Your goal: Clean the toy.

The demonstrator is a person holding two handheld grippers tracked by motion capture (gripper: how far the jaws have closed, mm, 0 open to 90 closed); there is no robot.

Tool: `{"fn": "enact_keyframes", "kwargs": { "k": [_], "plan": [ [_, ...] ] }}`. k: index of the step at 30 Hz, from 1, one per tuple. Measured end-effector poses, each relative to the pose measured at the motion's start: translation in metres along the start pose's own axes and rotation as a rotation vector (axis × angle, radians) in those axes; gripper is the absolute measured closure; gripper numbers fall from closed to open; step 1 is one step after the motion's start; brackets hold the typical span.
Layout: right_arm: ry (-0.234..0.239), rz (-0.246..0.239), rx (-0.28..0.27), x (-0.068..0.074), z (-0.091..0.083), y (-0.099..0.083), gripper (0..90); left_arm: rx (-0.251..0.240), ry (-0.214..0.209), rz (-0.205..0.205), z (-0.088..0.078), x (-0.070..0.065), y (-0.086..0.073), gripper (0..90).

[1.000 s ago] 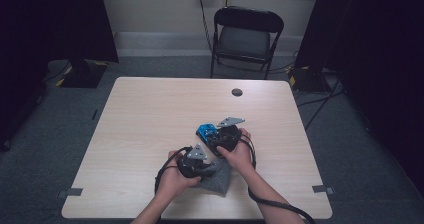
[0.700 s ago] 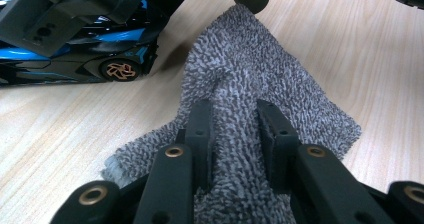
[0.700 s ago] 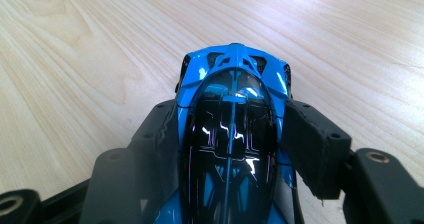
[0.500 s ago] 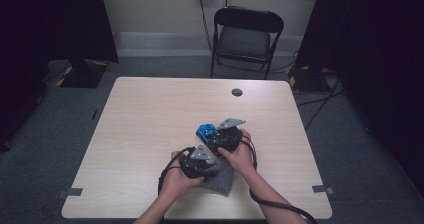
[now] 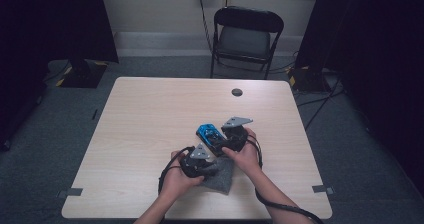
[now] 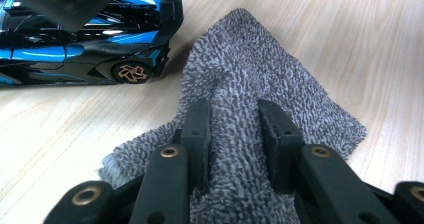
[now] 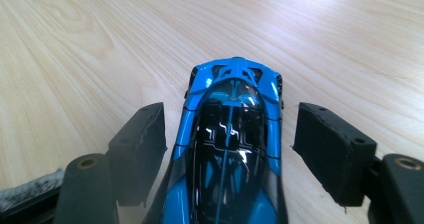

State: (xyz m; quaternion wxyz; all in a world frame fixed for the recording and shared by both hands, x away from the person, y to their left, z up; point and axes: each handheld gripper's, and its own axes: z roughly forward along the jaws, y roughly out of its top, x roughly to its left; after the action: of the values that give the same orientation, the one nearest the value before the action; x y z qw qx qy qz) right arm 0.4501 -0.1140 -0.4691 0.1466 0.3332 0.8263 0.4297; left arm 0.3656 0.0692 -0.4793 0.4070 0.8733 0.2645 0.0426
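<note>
A blue and black toy sports car (image 5: 205,131) stands on the wooden table (image 5: 150,114) near the front middle. My right gripper (image 5: 214,137) straddles the car (image 7: 232,84) from behind, open, with a gap on each side between its jaws and the bodywork. A grey terry cloth (image 5: 224,178) lies just in front of the car. My left gripper (image 5: 212,167) is shut on a raised fold of that cloth (image 6: 300,99), pinched between both pads (image 6: 197,129). In the left gripper view the car (image 6: 100,39) sits up left, beside the cloth's edge.
A small black round cap (image 5: 237,92) lies at the table's far side. A black folding chair (image 5: 245,39) stands behind the table. Bare tabletop spreads to the left and far side of the hands. Cables trail from both grippers toward the front edge.
Almost nothing has moved. The left gripper has edged slightly right on the cloth; the right gripper and the car hold their place.
</note>
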Motion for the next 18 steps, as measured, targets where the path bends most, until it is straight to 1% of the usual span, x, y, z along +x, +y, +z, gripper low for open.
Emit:
{"fn": "enact_keyframes", "kwargs": {
  "k": [3, 5, 7, 8, 10, 11, 14, 17, 18],
  "plan": [
    [0.005, -0.003, -0.012, -0.003, -0.009, -0.002, 28.0, -0.003, 0.004, 0.003, 0.002, 0.0, 0.001, 64.4],
    [0.015, 0.006, -0.017, -0.005, -0.015, -0.004, 28.2, 0.0, 0.002, 0.008, 0.003, 0.0, 0.001, 62.2],
    [0.015, 0.0, -0.02, -0.007, -0.021, -0.006, 28.8, -0.015, 0.016, 0.01, 0.002, 0.0, 0.002, 54.8],
    [0.024, 0.006, -0.026, -0.007, -0.024, -0.007, 28.9, -0.022, 0.028, 0.011, 0.001, 0.001, 0.003, 50.4],
    [0.036, 0.007, -0.028, -0.007, -0.03, -0.009, 29.2, -0.045, 0.043, -0.008, -0.003, 0.003, 0.006, 42.9],
    [0.041, -0.002, -0.026, -0.007, -0.033, -0.01, 29.3, -0.051, 0.048, -0.003, -0.005, 0.005, 0.008, 41.1],
    [0.065, -0.018, -0.026, -0.005, -0.04, -0.015, 30.1, -0.082, 0.078, -0.008, -0.014, 0.011, 0.014, 35.6],
    [0.089, -0.019, -0.026, -0.002, -0.046, -0.022, 32.3, -0.109, 0.117, -0.015, -0.022, 0.021, 0.021, 34.1],
    [0.096, -0.016, -0.026, -0.001, -0.048, -0.025, 32.3, -0.116, 0.124, -0.016, -0.023, 0.025, 0.023, 33.7]
  ]
}}
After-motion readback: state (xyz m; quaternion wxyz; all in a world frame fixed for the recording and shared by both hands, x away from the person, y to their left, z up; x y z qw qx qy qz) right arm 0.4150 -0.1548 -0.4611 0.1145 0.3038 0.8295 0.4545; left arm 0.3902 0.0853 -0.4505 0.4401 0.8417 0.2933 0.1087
